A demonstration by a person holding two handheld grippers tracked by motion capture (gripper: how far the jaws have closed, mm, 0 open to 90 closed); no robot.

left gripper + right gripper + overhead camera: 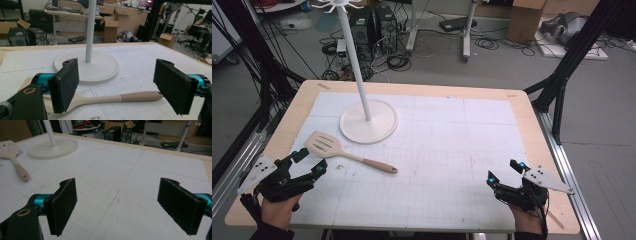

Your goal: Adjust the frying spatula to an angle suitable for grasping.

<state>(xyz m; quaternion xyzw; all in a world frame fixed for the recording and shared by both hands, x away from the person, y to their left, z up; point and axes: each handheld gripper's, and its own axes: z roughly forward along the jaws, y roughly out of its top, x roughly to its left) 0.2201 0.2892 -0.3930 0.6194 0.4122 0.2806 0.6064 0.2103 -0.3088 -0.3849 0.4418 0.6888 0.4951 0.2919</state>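
A beige slotted spatula [343, 153] lies flat on the white mat, its head to the left and its handle pointing right. In the left gripper view the spatula [117, 97] runs across just beyond the jaws. My left gripper [310, 161] is open at the near left, just short of the spatula's head. My left gripper [120, 85] holds nothing. A white stand with a round base [368, 121] and a tall pole rises behind the spatula. My right gripper [504, 170] is open at the near right, over bare mat. The right gripper [117, 202] holds nothing.
The white gridded mat [447, 145] covers most of the wooden table [532, 130]. The stand's hooked top [337, 5] reaches high above the table. Black frame legs stand at both sides; computers, cables and boxes lie on the floor beyond the far edge.
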